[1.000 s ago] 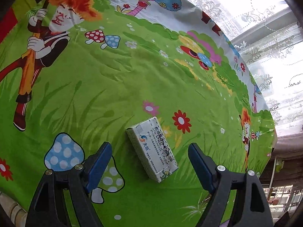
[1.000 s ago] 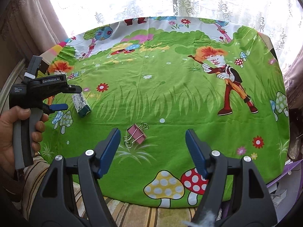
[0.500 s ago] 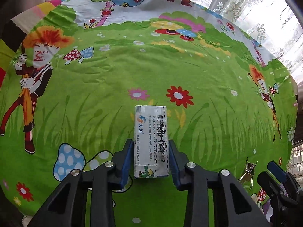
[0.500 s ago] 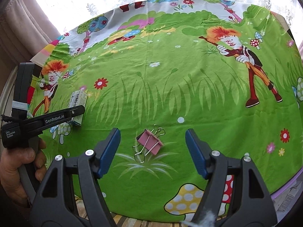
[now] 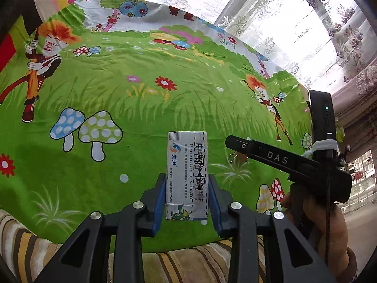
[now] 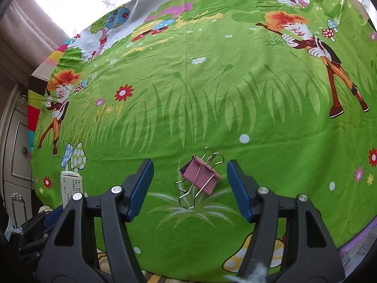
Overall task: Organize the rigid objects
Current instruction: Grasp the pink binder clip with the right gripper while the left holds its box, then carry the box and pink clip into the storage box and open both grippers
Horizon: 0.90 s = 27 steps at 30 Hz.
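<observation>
My left gripper (image 5: 187, 198) is shut on a white medicine box (image 5: 187, 172) with blue print and holds it above the near part of the green cartoon cloth (image 5: 141, 99). The box also shows at the lower left of the right wrist view (image 6: 70, 186). My right gripper (image 6: 189, 188) is open, its blue pads on either side of a pink binder clip (image 6: 200, 176) that lies on the cloth. The clip sits between the jaws, untouched. The right gripper's black body (image 5: 282, 160) shows at the right of the left wrist view and hides most of the clip there.
The cloth (image 6: 212, 94) covers a table by a curtained window (image 5: 306, 23). A striped fabric (image 5: 165, 266) lies along the near edge. A grey cabinet with drawer handles (image 6: 18, 153) stands at the left.
My left gripper has lifted the box off the cloth and carried it toward the near right. My right gripper has come closer over the clip, still open.
</observation>
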Available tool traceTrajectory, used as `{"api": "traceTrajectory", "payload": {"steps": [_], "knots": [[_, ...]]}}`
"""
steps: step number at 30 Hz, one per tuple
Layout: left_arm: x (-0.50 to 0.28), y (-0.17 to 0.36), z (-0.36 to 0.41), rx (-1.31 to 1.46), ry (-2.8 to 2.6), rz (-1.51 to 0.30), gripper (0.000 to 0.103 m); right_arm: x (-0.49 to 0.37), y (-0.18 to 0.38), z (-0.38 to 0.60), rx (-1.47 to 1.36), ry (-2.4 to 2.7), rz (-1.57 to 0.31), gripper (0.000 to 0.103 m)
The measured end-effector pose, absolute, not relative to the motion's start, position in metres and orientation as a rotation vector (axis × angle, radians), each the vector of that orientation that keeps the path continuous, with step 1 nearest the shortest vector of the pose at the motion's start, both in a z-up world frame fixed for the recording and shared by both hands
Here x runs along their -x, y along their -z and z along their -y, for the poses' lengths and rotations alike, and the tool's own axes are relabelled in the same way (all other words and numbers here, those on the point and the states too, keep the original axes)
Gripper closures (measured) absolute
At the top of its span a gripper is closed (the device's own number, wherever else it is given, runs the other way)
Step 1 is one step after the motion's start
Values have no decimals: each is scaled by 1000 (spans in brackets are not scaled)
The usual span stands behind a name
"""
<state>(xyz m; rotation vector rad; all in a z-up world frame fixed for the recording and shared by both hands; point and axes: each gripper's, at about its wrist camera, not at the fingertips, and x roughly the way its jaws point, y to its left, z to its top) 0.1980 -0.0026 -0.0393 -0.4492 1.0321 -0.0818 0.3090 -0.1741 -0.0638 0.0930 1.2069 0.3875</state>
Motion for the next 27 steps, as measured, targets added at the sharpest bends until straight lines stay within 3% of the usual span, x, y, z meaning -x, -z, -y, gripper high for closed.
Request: {"api": "traceTrajectory", "payload": {"steps": [5,27], "knots": [[-193,38,12,421,107,-1028,69,-309,68,169,-55,-395,-1210,61],[-189,35,10,423,120,-1017,69,-261,30,194,-10,-397,-1069,62]]}}
